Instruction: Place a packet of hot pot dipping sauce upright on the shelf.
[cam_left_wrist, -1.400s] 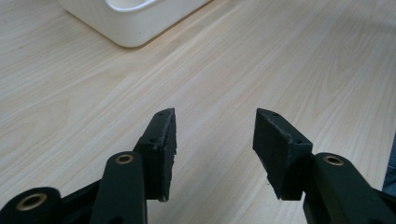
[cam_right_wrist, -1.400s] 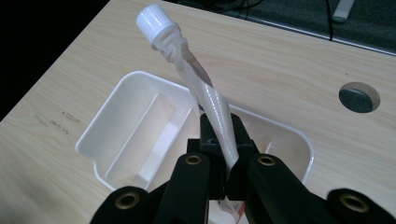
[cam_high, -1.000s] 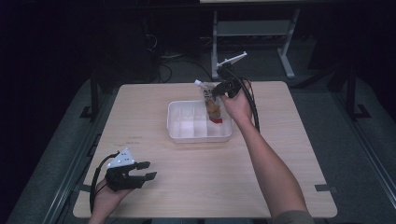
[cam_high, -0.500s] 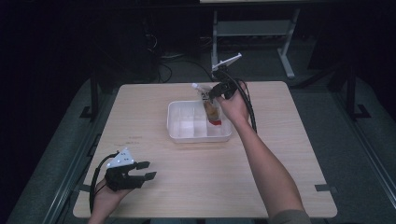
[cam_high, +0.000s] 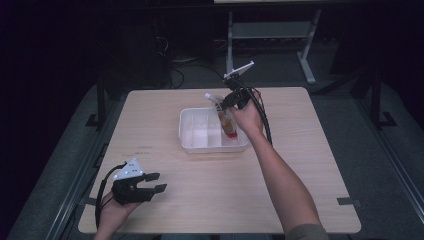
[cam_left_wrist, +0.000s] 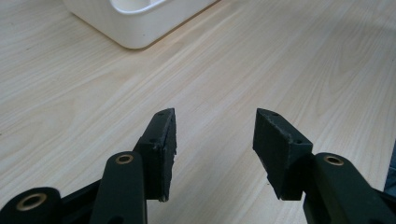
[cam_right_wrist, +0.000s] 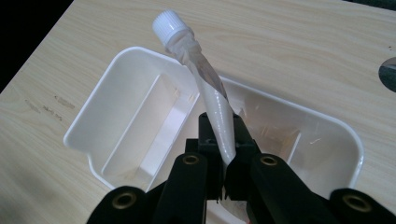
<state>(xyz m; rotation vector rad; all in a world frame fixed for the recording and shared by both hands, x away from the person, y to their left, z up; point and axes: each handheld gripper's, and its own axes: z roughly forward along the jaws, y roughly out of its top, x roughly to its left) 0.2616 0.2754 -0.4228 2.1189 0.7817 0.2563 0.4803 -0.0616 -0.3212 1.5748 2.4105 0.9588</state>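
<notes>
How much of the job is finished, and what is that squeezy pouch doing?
Done: the right gripper has shut on the pouch, whose white cap points up. In hand: it holds the pouch over the white divided tray, at its right end. Left to do, probably: lower it in and let go. The left gripper rests open on the table, holding nothing.

One white plastic divided tray (cam_high: 192, 145), one white-capped squeeze pouch (cam_right_wrist: 205, 84), two black two-jaw grippers (cam_high: 150, 182) (cam_right_wrist: 223, 135), one light wooden table (cam_high: 300, 165).
</notes>
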